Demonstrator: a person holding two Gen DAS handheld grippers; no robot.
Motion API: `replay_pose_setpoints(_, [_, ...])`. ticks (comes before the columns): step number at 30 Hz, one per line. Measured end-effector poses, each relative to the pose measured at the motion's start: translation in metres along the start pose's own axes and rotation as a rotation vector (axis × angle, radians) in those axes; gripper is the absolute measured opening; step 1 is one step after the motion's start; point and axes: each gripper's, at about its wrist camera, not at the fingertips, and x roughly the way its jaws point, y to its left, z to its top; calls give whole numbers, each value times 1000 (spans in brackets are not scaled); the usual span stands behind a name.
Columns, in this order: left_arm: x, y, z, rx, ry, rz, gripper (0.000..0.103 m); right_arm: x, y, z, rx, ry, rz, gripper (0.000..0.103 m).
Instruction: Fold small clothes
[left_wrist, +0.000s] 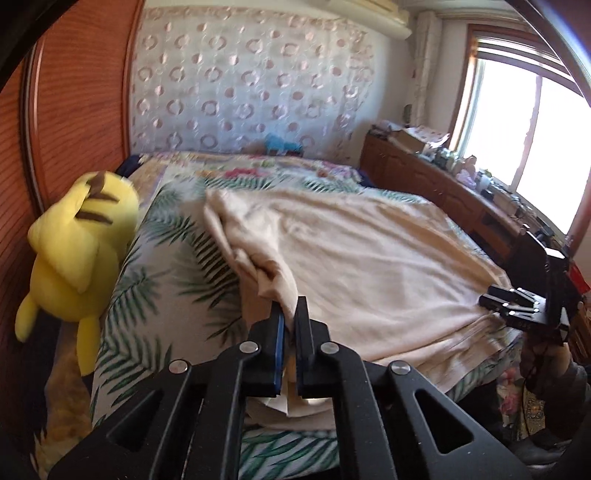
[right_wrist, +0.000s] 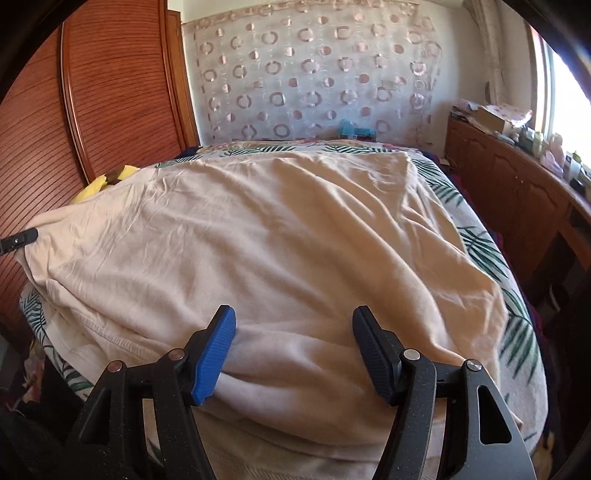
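The left gripper (left_wrist: 290, 314) is clenching the cream cotton garment's (left_wrist: 369, 258) near-left edge while the right gripper (right_wrist: 293, 328), jaws spread, is hovering over its near-right hem, so lifting now risks uneven bunching.

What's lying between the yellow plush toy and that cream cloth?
A strip of palm-leaf bedspread separates the yellow plush toy from the cream cloth, seen in the left wrist view.

The garment (right_wrist: 266, 236) lies spread on the bed (right_wrist: 480, 240), and its near left edge is between the closed jaws of the left gripper (left_wrist: 290, 314). The plush toy (left_wrist: 74, 254) sits left of the bed against the wooden panel (left_wrist: 74, 110). The cabinet (right_wrist: 517, 192) stands right of the bed under the window (left_wrist: 535, 122), and the right gripper (right_wrist: 293, 339) is over the near edge of the garment.
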Motion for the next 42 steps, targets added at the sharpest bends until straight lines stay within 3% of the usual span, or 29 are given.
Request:
replay_pose_setpoints(11, [24, -101, 66, 155, -42, -233, 4, -50, -29, -15, 55, -42, -40, 68])
replay_pose_setpoints(24, [41, -192, 113, 280, -38, -421, 4, -75, -41, -22, 82, -94, -56, 68])
replay_pose_setpoints(29, [39, -223, 115, 324, -34, -467, 4, -83, -44, -25, 92, -119, -57, 68])
replay_pose_setpoints(35, [52, -233, 103, 388, 31, -459, 5, -88, -49, -29, 93, -127, -60, 68])
replay_pose_setpoints(36, [52, -231, 101, 393, 36, -446, 7, -88, -49, -30, 93, -126, -62, 68])
replay_pose_setpoints(38, [50, -226, 99, 389, 29, -436, 36, -90, -52, -31, 94, -126, -67, 68])
replay_pose_setpoints(42, [47, -210, 96, 372, 15, -419, 61, -91, -53, -28, 96, -130, -73, 68])
